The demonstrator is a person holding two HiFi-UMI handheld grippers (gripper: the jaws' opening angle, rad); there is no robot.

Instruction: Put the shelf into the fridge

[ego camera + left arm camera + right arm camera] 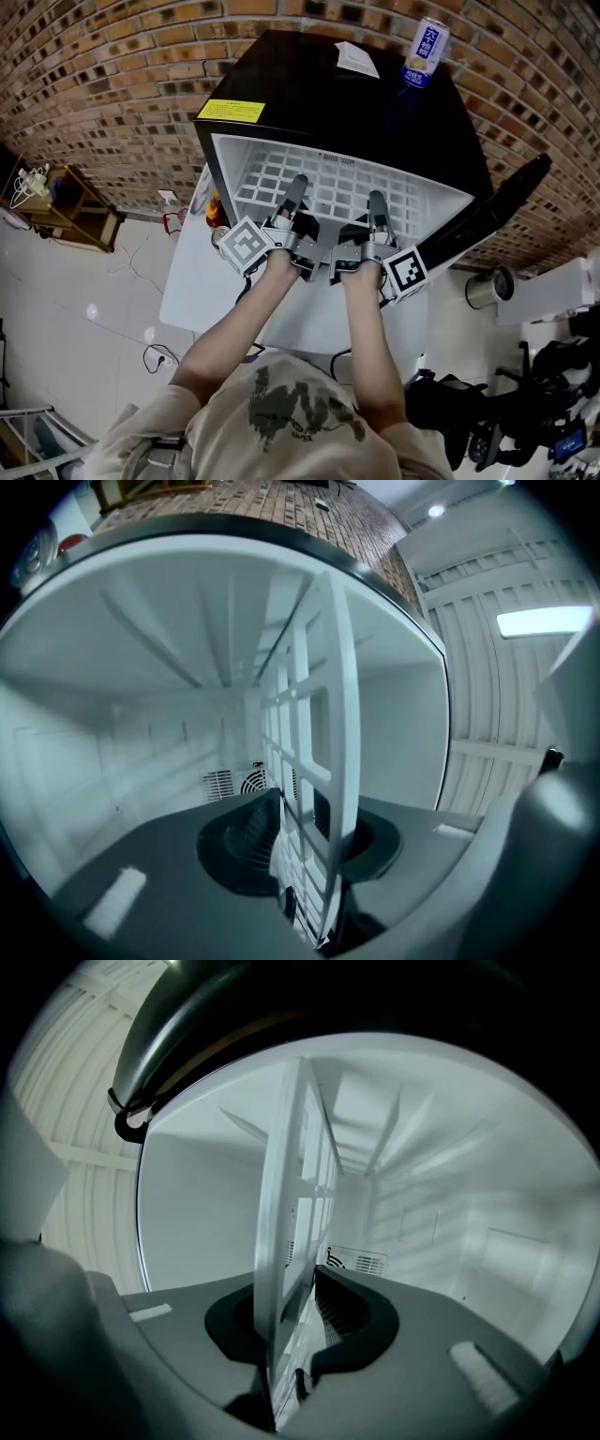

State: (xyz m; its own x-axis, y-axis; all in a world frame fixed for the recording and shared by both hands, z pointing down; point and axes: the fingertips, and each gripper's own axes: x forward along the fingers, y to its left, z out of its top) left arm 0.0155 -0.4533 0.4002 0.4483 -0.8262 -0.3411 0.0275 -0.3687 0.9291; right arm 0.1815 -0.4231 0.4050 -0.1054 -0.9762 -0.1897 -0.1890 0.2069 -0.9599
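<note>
A white grid shelf lies inside the open black fridge, seen from above in the head view. My left gripper is shut on the shelf's front edge at the left, and my right gripper is shut on it at the right. In the left gripper view the shelf stands edge-on between the jaws, reaching into the white fridge interior. The right gripper view shows the shelf clamped the same way. A fan grille shows on the fridge's back wall.
A drink can and a white paper sit on the fridge top. The fridge door hangs open to the right. A brick wall is behind. A wooden stand is at the left, dark equipment at the lower right.
</note>
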